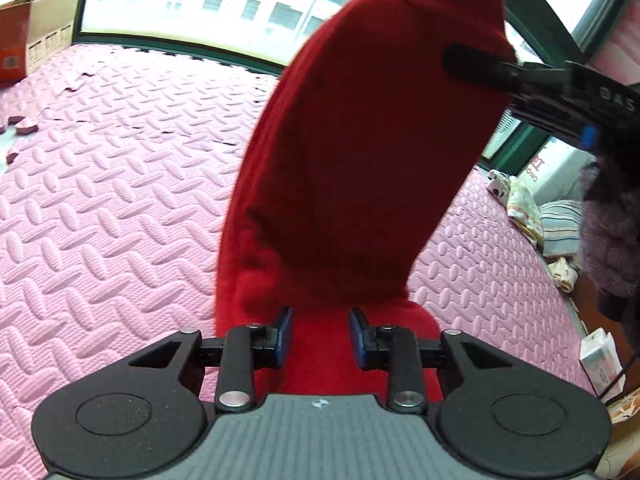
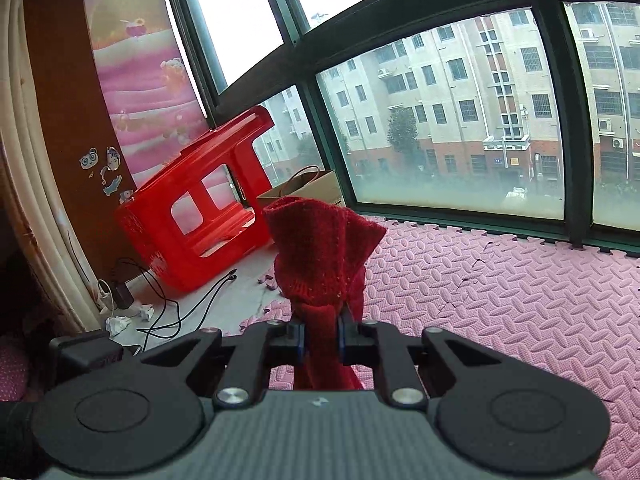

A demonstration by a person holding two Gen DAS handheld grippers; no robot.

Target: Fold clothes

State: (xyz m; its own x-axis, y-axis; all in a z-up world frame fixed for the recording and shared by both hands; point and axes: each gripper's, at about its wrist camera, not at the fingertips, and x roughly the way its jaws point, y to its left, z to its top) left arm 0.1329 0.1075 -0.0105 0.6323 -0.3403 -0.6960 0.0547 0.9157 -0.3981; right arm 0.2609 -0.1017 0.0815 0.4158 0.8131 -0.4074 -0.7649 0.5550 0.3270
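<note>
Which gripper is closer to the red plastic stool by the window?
Right. The right gripper, clamping the red knit garment, faces the red plastic stool nearby; the left gripper's view lacks the stool.

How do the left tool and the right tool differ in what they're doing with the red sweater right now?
The right tool is clamped shut on a bunch of the red sweater; the left tool stands open, cloth between its fingers but not pinched. The right tool holds the sweater's top; the left sits at its lower end. Both have blue pads.
</note>
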